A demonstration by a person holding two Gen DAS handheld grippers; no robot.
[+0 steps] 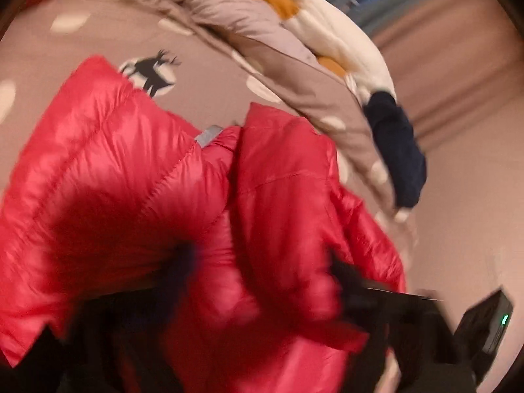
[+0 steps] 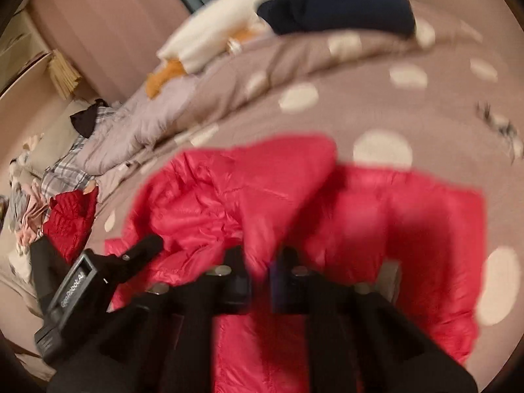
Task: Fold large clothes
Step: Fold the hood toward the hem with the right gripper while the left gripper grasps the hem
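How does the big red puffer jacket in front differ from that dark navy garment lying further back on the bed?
The red puffer jacket is shiny, quilted and puffy; the navy garment looks matte and smooth. The jacket lies spread out and rumpled near the cameras, while the navy garment sits as a compact bundle on the folded-back duvet. The jacket also covers far more of the bed. Both rest on the same polka-dot bedding.

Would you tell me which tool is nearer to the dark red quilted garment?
Left. The left tool sits just beside the dark red garment; the right tool is farther off, over the bright red jacket.
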